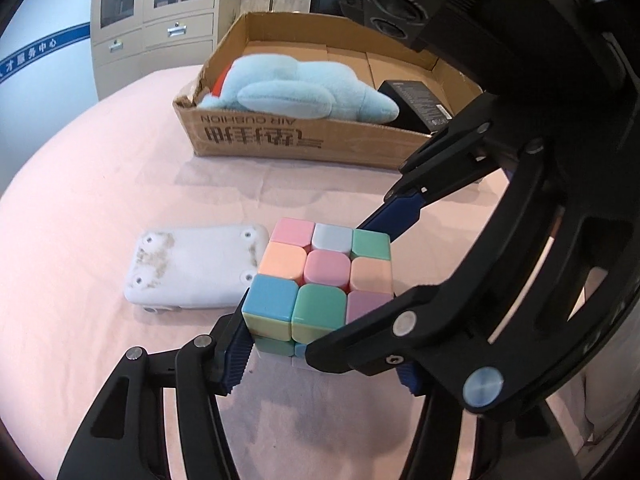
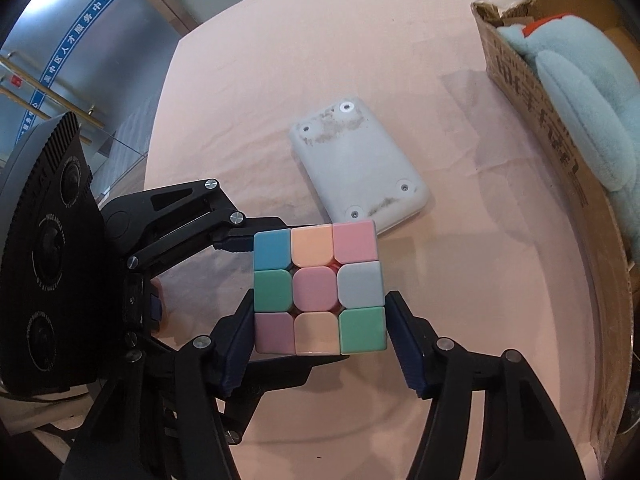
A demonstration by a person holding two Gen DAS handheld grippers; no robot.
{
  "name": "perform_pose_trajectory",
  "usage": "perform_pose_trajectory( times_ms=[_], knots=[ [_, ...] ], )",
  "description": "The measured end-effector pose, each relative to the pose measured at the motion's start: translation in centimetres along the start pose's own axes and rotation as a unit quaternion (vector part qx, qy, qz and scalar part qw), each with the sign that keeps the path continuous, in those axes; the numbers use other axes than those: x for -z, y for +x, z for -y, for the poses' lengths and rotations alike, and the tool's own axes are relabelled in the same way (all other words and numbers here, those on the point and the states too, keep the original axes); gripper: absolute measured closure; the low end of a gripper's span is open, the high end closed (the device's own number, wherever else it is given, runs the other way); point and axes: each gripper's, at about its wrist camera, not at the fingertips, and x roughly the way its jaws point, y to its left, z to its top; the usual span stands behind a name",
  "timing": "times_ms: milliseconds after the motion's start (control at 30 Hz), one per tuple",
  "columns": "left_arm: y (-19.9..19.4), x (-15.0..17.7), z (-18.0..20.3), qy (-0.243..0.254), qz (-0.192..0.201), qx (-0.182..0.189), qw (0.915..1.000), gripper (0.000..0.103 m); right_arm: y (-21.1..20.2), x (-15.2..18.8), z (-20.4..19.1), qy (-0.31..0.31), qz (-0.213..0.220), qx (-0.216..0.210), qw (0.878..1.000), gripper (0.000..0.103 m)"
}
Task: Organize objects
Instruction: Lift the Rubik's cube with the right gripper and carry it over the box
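A pastel puzzle cube [image 1: 320, 276] sits between both grippers over the pink cloth; I cannot tell whether it rests on the cloth. My left gripper [image 1: 324, 344] is shut on it. Its left pad [image 1: 238, 344] presses the cube's near-left corner, and its right pad is mostly hidden under the other tool. My right gripper [image 2: 320, 320] comes down from above. Its blue pads [image 2: 240, 344] press the cube [image 2: 320, 288] on two opposite sides. In the right wrist view the left gripper [image 2: 280, 300] reaches in from the left, across those fingers.
A white flat device [image 1: 192, 268] lies face down on the cloth, touching or just behind the cube. Beyond it stands an open cardboard box [image 1: 300, 140] holding a blue plush toy [image 1: 296, 88] and a black box [image 1: 416, 108]. Grey cabinets stand past the table's far edge.
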Motion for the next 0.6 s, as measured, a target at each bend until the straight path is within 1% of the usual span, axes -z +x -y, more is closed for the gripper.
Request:
perform_pose_trajectory(
  times_ms=[133,267,333,367,433,533,600],
  knots=[
    [-0.7,-1.1,0.4,0.012,0.011,-0.007,0.9998,0.046,-1.6,0.0,0.1,-0.001,0.023,0.005,1.0,0.043],
    [-1.6,-2.9,0.9,0.031,0.026,-0.016,0.9991,0.046,-3.7,0.2,0.2,0.005,0.061,0.008,0.998,0.043],
    [-2.1,-4.0,1.1,0.038,0.032,-0.019,0.9986,0.046,-4.9,0.3,0.7,0.013,0.088,0.008,0.996,0.043],
    [-2.2,-4.6,1.2,0.042,0.035,-0.02,0.9983,0.046,-4.5,0.1,-0.2,0.016,0.097,0.009,0.995,0.043],
    [-2.6,-5.8,1.5,0.053,0.043,-0.022,0.9974,0.046,-6.3,0.6,0.9,0.027,0.127,0.008,0.992,0.043],
    [-2.8,-7.5,2.1,0.072,0.056,-0.023,0.9955,0.046,-7.7,1.3,0.9,0.041,0.162,0.006,0.986,0.043],
    [-2.9,-8.4,2.5,0.082,0.062,-0.022,0.9945,0.046,-9.8,2.4,1.0,0.048,0.184,0.008,0.982,0.043]
  ],
)
